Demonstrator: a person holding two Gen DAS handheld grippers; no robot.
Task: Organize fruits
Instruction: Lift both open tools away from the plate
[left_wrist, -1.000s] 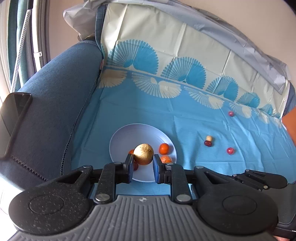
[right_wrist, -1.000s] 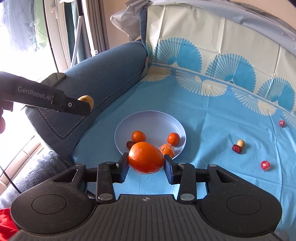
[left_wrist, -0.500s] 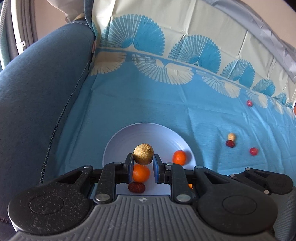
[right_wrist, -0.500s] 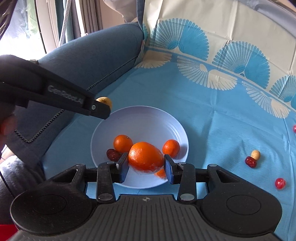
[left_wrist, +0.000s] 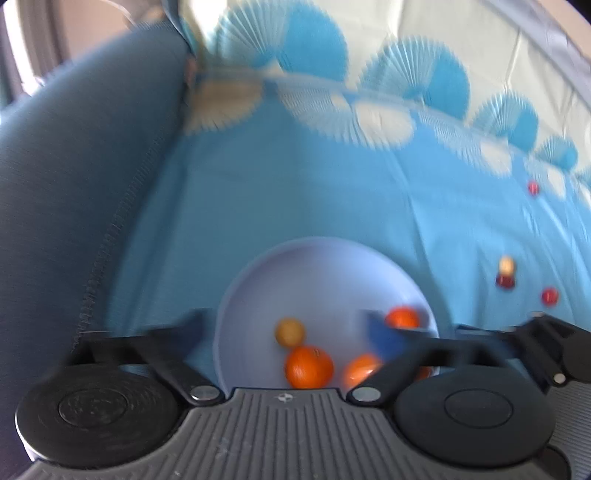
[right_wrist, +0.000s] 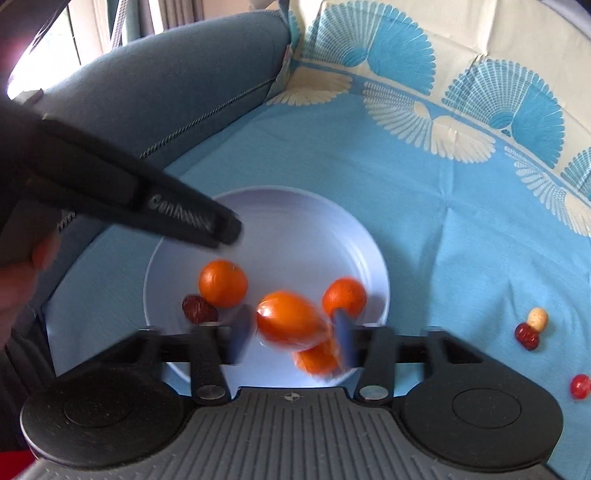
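Observation:
A pale lilac plate (left_wrist: 317, 266) (right_wrist: 295, 221) lies on the blue cloth. My left gripper (left_wrist: 288, 332) is open wide over it; a small golden-brown fruit (left_wrist: 290, 332) sits loose on the plate between the jaws, beside an orange (left_wrist: 308, 367). In the right wrist view my right gripper (right_wrist: 291, 328) has its jaws parted, and a large orange fruit (right_wrist: 290, 321) blurs between them above the plate, touching neither pad clearly. Two small oranges (right_wrist: 222, 283) (right_wrist: 344, 297) and a dark red date (right_wrist: 197, 308) lie on the plate. The left gripper's arm (right_wrist: 147, 199) reaches over the plate.
A blue sofa arm (right_wrist: 166, 85) rises left of the plate. On the cloth to the right lie a tan nut on a red date (right_wrist: 532, 326) and a red berry (right_wrist: 580, 386); another berry (left_wrist: 533, 187) lies farther back.
Both grippers have opened. The golden fruit has dropped from the left jaws onto the plate. The large orange has come loose from the right jaws. Both grippers moved closer over the plate.

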